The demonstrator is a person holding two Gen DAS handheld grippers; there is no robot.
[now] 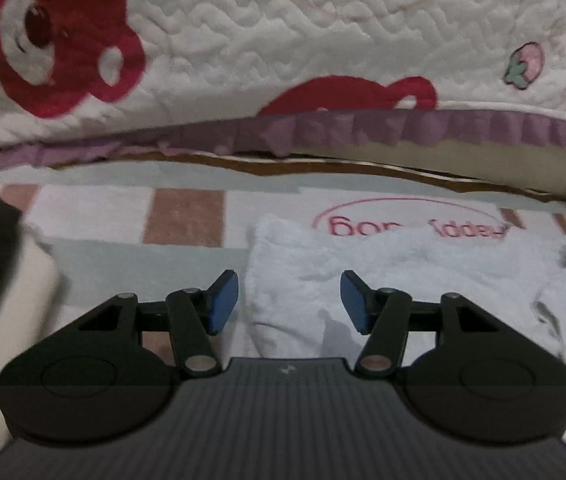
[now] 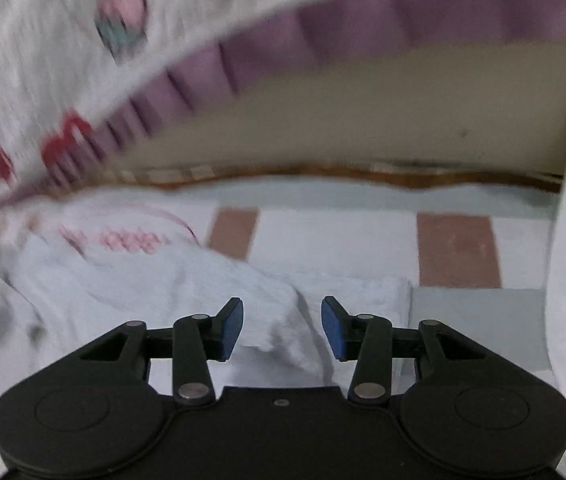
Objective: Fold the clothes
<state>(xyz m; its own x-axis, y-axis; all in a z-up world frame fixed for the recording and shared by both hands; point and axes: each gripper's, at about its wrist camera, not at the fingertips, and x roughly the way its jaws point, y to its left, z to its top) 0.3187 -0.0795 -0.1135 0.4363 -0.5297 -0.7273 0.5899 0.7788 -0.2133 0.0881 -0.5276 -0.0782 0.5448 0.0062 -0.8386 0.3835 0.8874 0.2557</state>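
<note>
White and fluffy, the crumpled terry garment lies on a checked mat of white, pink and grey squares, and through the left wrist camera we see our left gripper above its left edge, blue pads apart and holding nothing. Only here do a red bear printed on the quilted white bedspread and a red oval logo on the mat read sharply. Through the right wrist camera, motion-blurred, our right gripper stands open and empty above the garment's right fold.
</note>
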